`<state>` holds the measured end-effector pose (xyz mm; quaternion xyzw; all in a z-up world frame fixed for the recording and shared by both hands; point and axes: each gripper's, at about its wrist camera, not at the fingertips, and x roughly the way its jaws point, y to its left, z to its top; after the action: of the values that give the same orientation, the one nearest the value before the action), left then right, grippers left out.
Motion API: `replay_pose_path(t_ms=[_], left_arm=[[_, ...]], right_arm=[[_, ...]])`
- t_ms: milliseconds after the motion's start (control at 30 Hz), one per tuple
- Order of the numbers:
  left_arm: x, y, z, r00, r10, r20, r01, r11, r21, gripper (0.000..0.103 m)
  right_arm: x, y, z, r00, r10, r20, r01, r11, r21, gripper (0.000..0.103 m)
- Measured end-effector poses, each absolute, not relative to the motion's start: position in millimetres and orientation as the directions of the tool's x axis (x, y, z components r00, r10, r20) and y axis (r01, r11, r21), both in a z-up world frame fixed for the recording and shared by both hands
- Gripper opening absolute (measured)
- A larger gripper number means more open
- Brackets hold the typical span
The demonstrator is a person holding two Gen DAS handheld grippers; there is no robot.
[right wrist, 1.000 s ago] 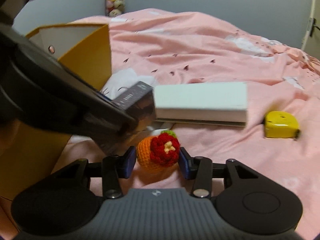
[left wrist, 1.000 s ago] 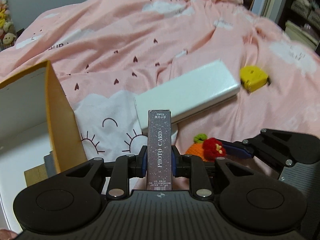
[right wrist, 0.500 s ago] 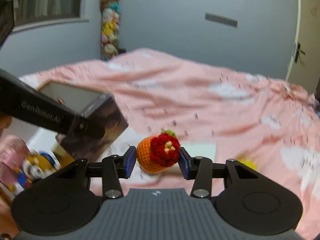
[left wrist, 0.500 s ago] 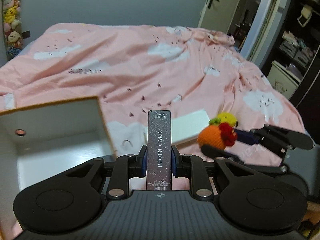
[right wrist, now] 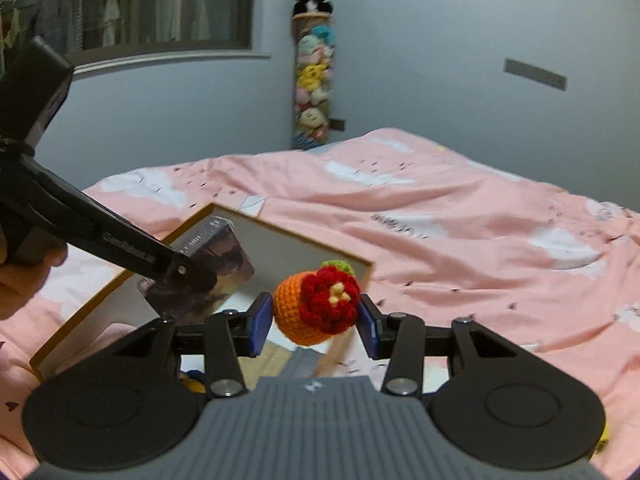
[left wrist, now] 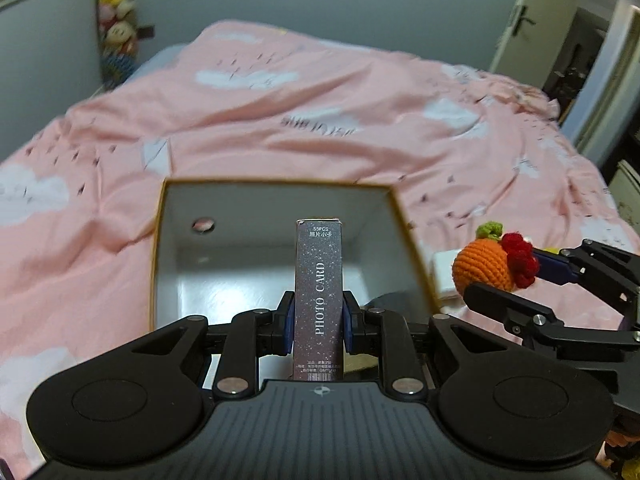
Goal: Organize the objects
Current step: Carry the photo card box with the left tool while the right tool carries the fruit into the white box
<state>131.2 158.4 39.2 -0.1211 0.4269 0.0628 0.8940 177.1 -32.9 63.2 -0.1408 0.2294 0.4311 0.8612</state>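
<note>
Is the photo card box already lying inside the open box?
No, the left claw holds the photo card box upright above the open box.

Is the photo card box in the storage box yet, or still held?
Still held: the left gripper fingers clamp the photo card box upright, above the open storage box.

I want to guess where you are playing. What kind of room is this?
It looks like a bedroom. A bed with a pink cloud-print duvet fills most of the view, a tall column of plush toys hangs in the corner, and clothes show behind a window in the wall.
</note>
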Motion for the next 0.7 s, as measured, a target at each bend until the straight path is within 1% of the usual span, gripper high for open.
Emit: replay_pose_path(t_ms=[100, 300, 467, 700], left_arm=[[137.6, 163.2, 21.7, 0.594, 0.012, -0.804, -0.243, 0.956, -0.165, 0.025], [153.2, 173.8, -11.5, 0.546, 0.046, -0.837, -0.323, 0.933, -0.159, 0.025], [161.9, 176.6, -32.4, 0.506, 0.01, -0.863, -0.333, 0.925, -0.185, 0.025], [164.4, 177.2, -43.5, 0.477, -0.033, -0.878, -0.346, 0.912, -0.222, 0.025]], right_arm=[[180.0, -17.7, 50.7, 0.505, 0.669, -0.544, -0.818, 0.573, -0.055, 0.047], [187.5, -4.8, 36.2, 0.5, 0.659, -0.562, -0.826, 0.559, -0.079, 0.047], [191.0, 1.4, 27.2, 0.498, 0.651, -0.573, -0.831, 0.547, -0.1, 0.047], [195.4, 1.6, 19.2, 0.497, 0.647, -0.579, -0.83, 0.549, -0.1, 0.047]])
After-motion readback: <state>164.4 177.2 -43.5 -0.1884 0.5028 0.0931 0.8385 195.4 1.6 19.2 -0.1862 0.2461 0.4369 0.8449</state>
